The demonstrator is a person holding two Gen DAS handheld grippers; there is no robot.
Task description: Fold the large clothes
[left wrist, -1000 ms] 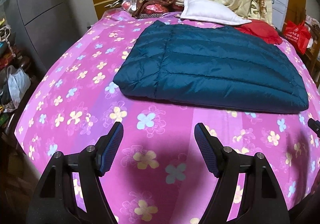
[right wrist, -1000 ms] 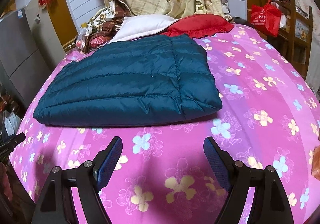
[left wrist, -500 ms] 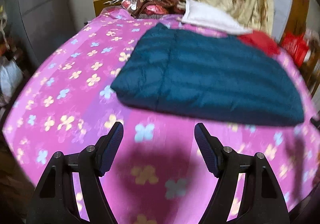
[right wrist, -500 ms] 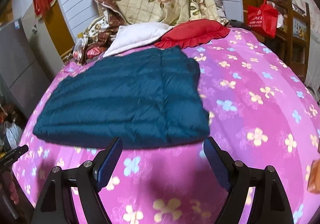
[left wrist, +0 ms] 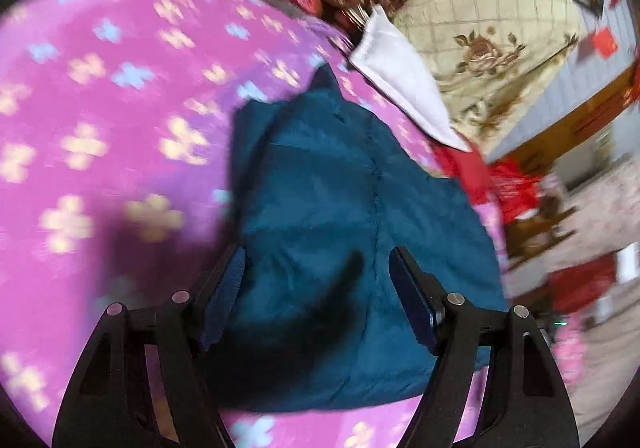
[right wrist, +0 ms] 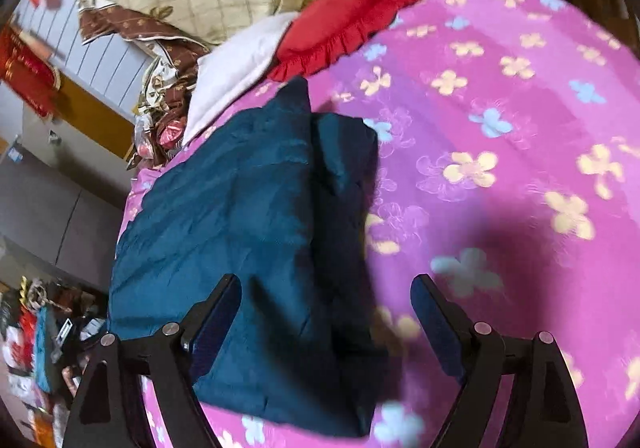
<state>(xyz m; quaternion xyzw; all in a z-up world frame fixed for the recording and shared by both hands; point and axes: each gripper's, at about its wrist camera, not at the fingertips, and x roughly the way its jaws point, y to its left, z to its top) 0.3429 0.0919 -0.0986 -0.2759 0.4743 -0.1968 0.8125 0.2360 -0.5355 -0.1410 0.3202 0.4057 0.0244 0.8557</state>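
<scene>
A dark teal quilted jacket (left wrist: pixel 340 207) lies folded flat on the pink flowered bedspread (left wrist: pixel 100 107). My left gripper (left wrist: pixel 318 300) is open and empty, low over the jacket's near left end. The jacket also shows in the right wrist view (right wrist: pixel 240 228). My right gripper (right wrist: pixel 326 324) is open and empty, hovering over the jacket's near right edge, with one finger over the jacket and the other over the bedspread (right wrist: pixel 500 127). Both views are blurred by motion.
A white pillow (left wrist: pixel 400 75), a red ruffled cushion (right wrist: pixel 352 15) and a cream floral quilt (left wrist: pixel 492 27) are piled at the head of the bed beyond the jacket. Red bags (left wrist: pixel 516 187) and clutter stand past the bed's side.
Both grippers have moved forward from the bed's near edge to over the jacket's two ends, tilting sharply inward. Both stay open. The jacket has not moved.
</scene>
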